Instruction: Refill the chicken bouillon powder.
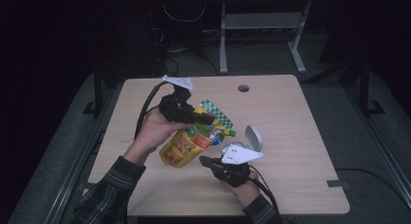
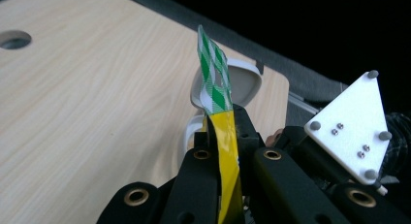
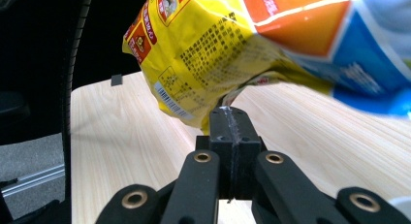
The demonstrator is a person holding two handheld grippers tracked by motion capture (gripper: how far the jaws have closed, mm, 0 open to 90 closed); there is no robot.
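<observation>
High view: a person's two hands come in from the bottom edge over a pale wooden table (image 1: 291, 117), each holding a black two-jaw gripper. The left gripper (image 1: 206, 118) is clamped on a yellow snack bag (image 1: 186, 144), gripping it near its green-and-white checked top edge and holding it lifted and tilted above the table. Much of the bag's upper part is hidden behind that gripper and hand, and its print is too small to read. The right gripper (image 1: 203, 161) sits just below and right of the bag, jaws pointing at the bag's lower end; its grey three-cornered plate covers most of its body. A grey rounded object (image 1: 253, 136) lies on the table just behind this gripper, partly hidden, and what it is cannot be told.

Left gripper view: the left gripper (image 2: 223, 132) pinches the yellow bag (image 2: 228, 151) edge-on, the checked strip standing above the jaws. The grey object (image 2: 242, 86) is half concealed behind the strip.

Right gripper view: the right gripper (image 3: 230, 124) has its jaws pressed together with nothing between them. The bag (image 3: 232, 44) hangs just above and beyond the tips, cut off at the top and right edges; whether they touch cannot be told.
</observation>
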